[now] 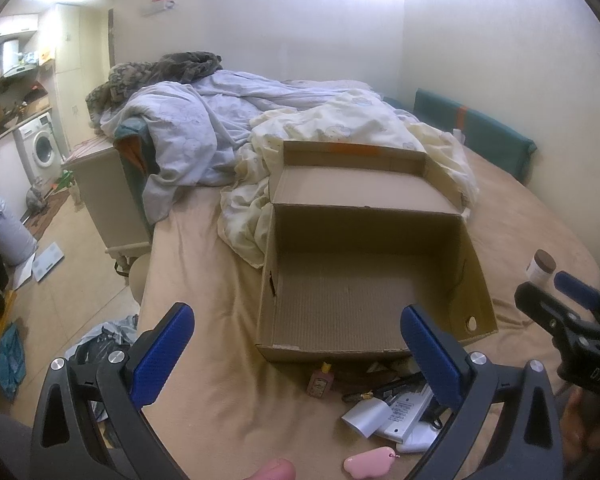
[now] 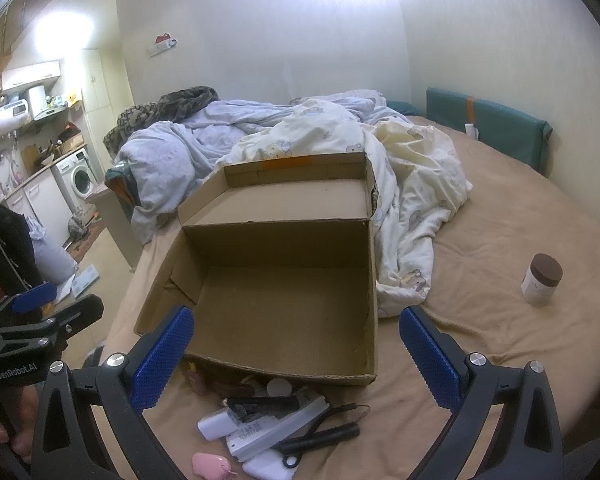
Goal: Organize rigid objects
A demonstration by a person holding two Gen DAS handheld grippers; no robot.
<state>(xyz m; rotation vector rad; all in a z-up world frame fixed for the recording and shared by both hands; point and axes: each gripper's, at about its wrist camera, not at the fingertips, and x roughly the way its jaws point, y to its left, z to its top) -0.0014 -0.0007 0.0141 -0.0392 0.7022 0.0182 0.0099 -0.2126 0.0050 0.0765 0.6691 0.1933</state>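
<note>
An empty open cardboard box (image 1: 364, 292) (image 2: 284, 300) with its lid folded back sits on the tan bed sheet. In front of it lies a heap of small items: a white remote (image 2: 276, 428), a white charger (image 1: 366, 416), a small pink bottle (image 1: 320, 382), a pink cloud-shaped piece (image 1: 368, 460) (image 2: 208, 464), black pliers (image 2: 324, 432). A brown-lidded white jar (image 2: 540, 278) (image 1: 540, 268) stands apart at the right. My left gripper (image 1: 296, 344) hovers open above the heap. My right gripper (image 2: 296, 344) is open too, holding nothing.
Rumpled quilts (image 1: 228, 128) and a yellowish sheet (image 2: 412, 184) pile up behind the box. A green headboard pad (image 2: 488, 128) lines the right wall. The bed's left edge drops to a floor with bags, a scale (image 1: 48, 264) and a washing machine (image 1: 40, 146).
</note>
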